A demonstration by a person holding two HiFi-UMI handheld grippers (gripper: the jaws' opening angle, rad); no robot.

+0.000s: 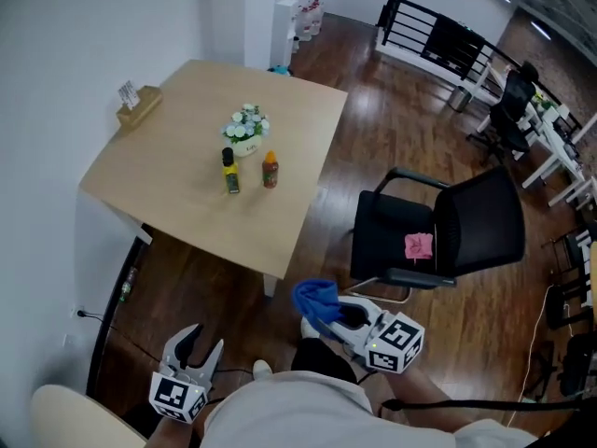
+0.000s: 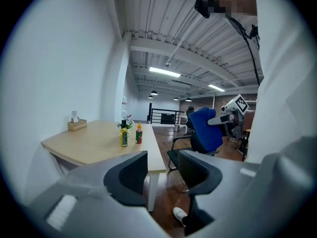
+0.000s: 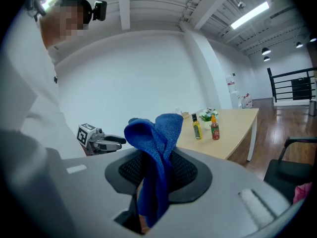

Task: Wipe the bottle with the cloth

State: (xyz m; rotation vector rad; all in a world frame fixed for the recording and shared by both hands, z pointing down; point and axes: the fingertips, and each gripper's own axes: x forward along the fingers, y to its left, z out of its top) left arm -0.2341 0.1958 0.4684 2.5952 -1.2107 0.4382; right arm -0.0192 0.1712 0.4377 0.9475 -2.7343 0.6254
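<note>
My right tongs (image 1: 331, 317) are clenched on the blue cloth (image 1: 315, 299). My left tongs (image 1: 205, 343) are released and empty. Well apart, on the desk (image 1: 177, 203), the black-capped yellow bottle (image 1: 229, 172) and red sauce bottle (image 1: 270, 170) stand near a pot of white flowers (image 1: 246, 131).

White shirt (image 1: 280, 409), white shoes (image 1: 262, 369); left gripper (image 1: 204, 340) and right gripper (image 1: 328, 314) grey with black-and-white marker cubes (image 1: 399, 340)
</note>
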